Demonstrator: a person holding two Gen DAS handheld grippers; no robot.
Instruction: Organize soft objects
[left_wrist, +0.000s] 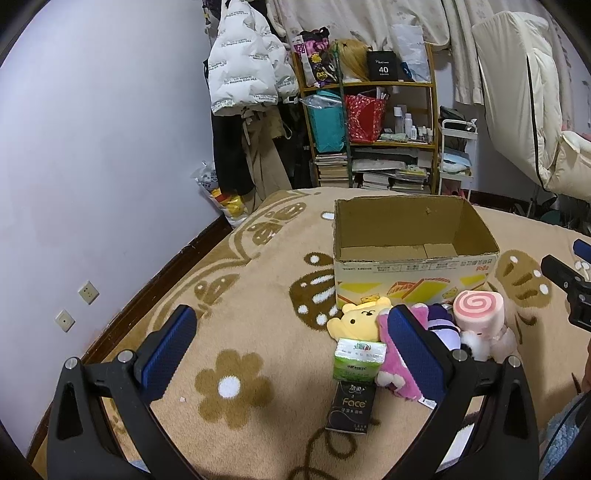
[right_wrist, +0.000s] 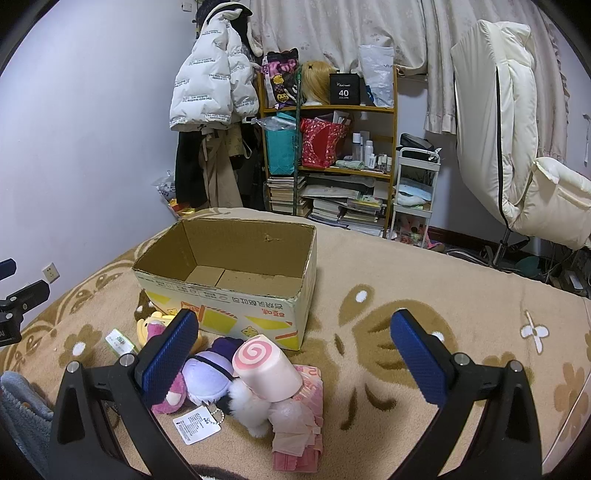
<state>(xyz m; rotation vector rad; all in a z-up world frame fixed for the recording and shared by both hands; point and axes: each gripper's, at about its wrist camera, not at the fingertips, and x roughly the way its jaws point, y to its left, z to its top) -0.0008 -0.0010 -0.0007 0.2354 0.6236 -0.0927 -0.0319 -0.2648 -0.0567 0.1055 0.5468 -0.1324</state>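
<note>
Left gripper up over the bed, blue fingers wide apart, nothing between them. Right gripper the same — fingers spread wide, nothing held.

On the tan blanket with brown flowers and butterflies: an open cardboard box, nothing inside but its folded bottom flaps. Just in front of the box, a small heap of soft toys — a yellow bear, a pink plush, a purple and white plush with a paper tag, and a pink swirl roll lying on top of a white fluffy toy. Under those, a pink frilly cloth. Near the bear, a green tissue pack, touching a black tissue pack marked "Face".

Behind the bed, a crowded shelf and a white puffy jacket hanging up.
</note>
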